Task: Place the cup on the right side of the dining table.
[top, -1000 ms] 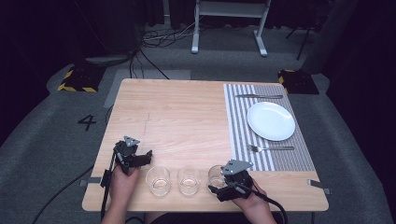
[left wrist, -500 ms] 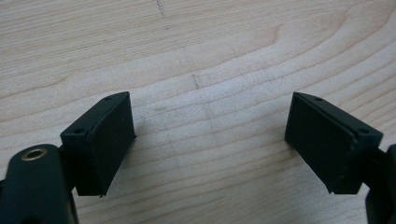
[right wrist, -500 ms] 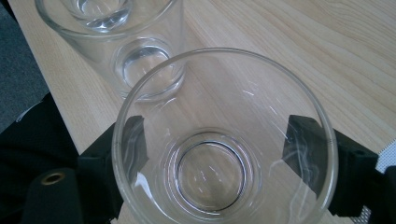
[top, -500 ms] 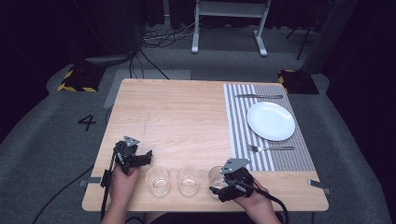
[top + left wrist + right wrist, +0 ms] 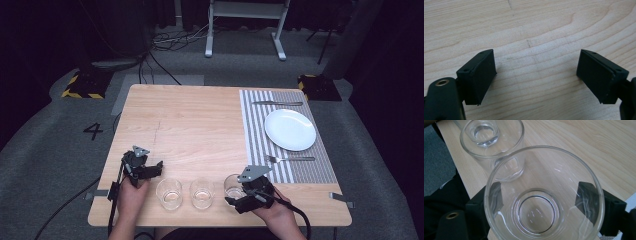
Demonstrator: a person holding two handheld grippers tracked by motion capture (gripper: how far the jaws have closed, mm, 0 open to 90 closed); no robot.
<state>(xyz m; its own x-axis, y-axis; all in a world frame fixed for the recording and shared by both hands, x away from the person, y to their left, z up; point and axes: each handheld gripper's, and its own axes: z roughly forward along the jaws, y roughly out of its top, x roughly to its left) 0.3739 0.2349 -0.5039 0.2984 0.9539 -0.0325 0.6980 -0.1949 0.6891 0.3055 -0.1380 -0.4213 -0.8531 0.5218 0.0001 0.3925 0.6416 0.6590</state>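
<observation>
Lower centre of the high view: three clear glasses in a row near the table's near edge. Right gripper (image 5: 235, 197) at the rightmost glass (image 5: 233, 186), jaws spread either side of its wall, not visibly pressing. Left gripper (image 5: 150, 169) at lower left, jaws wide apart over bare table (image 5: 200, 130). Middle glass (image 5: 202, 193) just beside: risk of knocking if swung sideways; slippage likely under weak closure. Farther, upper right: plate (image 5: 290, 129), fork (image 5: 290, 159) on striped mat (image 5: 252, 135).
</observation>
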